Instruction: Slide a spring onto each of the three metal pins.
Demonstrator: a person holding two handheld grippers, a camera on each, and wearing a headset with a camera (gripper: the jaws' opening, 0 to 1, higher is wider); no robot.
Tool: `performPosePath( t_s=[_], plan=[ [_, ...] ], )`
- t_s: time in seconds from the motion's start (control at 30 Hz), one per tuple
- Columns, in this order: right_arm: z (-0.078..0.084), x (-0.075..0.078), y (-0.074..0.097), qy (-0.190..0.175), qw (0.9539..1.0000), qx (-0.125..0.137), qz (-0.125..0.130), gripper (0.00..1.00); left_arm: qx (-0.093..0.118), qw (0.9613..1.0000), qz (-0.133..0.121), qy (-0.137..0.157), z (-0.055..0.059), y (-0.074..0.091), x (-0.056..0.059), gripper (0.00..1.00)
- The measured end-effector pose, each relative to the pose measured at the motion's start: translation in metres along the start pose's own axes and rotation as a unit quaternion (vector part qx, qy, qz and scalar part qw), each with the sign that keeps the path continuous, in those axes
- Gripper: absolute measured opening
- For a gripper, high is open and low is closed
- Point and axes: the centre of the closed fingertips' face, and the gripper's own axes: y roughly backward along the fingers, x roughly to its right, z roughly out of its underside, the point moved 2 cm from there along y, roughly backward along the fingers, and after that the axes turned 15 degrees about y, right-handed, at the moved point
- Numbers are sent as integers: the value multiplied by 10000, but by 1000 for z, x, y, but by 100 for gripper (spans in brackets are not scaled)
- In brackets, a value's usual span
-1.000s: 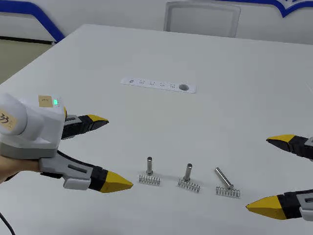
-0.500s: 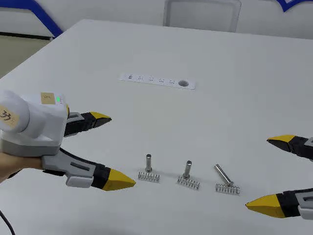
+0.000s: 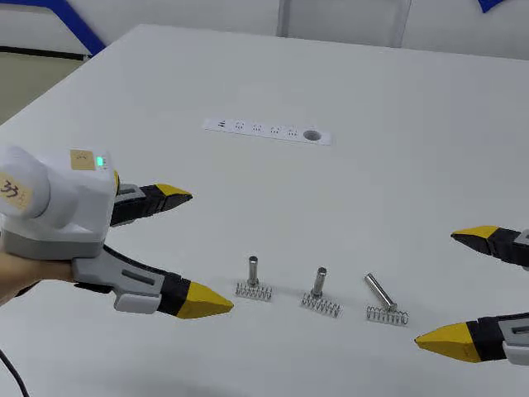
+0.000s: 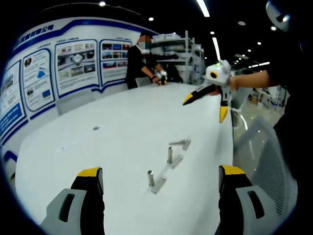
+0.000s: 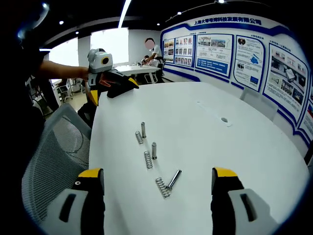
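Three short metal pins lie in a row on the white table. The left pin [image 3: 253,269] and middle pin [image 3: 318,281] stand upright. The right pin [image 3: 379,291] lies tilted on its side. A loose spring lies in front of each: left spring [image 3: 254,291], middle spring [image 3: 320,306], right spring [image 3: 387,314]. My left gripper [image 3: 205,250] hovers open to the left of the row, holding nothing. My right gripper [image 3: 436,286] hovers open to the right, also holding nothing. In the right gripper view the fallen pin [image 5: 174,178] is nearest. In the left gripper view an upright pin [image 4: 151,177] is nearest.
A white power strip [image 3: 267,131] is set flush in the table beyond the pins. A grey mesh chair [image 5: 54,147] stands at the table's near edge. People stand at the room's far end [image 4: 142,63]. Bare tabletop surrounds the row.
The head camera has tipped slightly, shifting the whole picture. My left gripper has crept a little toward the pins. Pins, springs and the right gripper stay put.
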Motion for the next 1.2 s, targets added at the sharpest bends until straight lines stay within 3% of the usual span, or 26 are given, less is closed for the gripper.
performPosePath(
  t_s=[0.4,0.53,0.93,1.2],
  plan=[
    [3,-4,-2,-45,10000,-33,14,91,-79,10000,28,-27,6,-3,1,100],
    [2,-1,-4,-158,9998,106,102,89,-31,10000,23,-4,4,-3,0,100],
    [5,-3,-15,-182,9998,72,-23,82,-51,10000,47,19,6,-5,0,100],
    [8,-4,-21,-211,9997,35,-77,78,59,9999,53,102,5,-6,0,100]
  ],
)
